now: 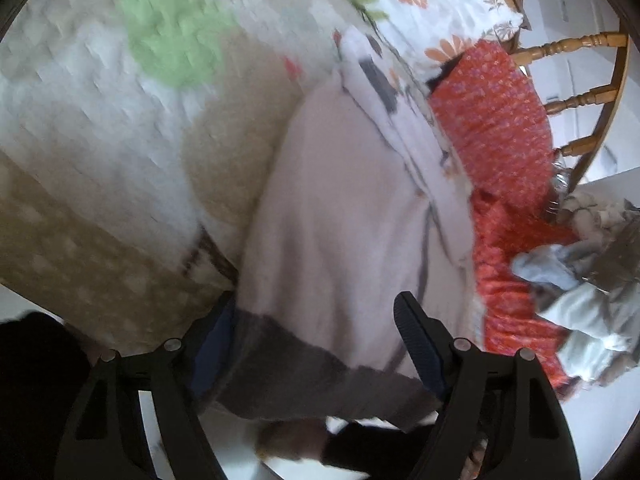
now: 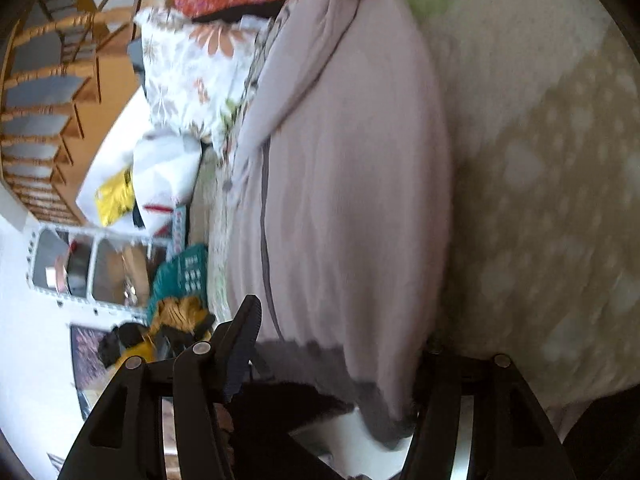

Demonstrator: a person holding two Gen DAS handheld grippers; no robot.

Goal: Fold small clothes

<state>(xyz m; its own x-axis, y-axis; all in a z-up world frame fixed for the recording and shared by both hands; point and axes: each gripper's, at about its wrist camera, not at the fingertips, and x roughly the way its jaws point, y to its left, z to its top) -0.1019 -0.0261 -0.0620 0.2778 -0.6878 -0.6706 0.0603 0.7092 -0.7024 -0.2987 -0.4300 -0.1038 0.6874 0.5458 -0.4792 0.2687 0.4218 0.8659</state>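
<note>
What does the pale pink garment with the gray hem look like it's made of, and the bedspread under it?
The pale pink garment looks like soft matte knit, probably cotton jersey: it drapes in loose folds and has a darker gray band at the hem. The bedspread looks like quilted fabric, matte, with a puckered stitched surface. Motion blur leaves both uncertain.

My left gripper (image 1: 316,344) has the garment (image 1: 340,220) between its wide-spread fingers, hem nearest me, the cloth running away over the quilt (image 1: 100,128). Right of the garment lies a patterned cloth (image 1: 500,120), with a chair (image 1: 580,44) behind it. My right gripper (image 2: 340,344) straddles the same hem; a pillow (image 2: 180,64) and a bag (image 2: 168,168) sit to the garment's left.
</note>
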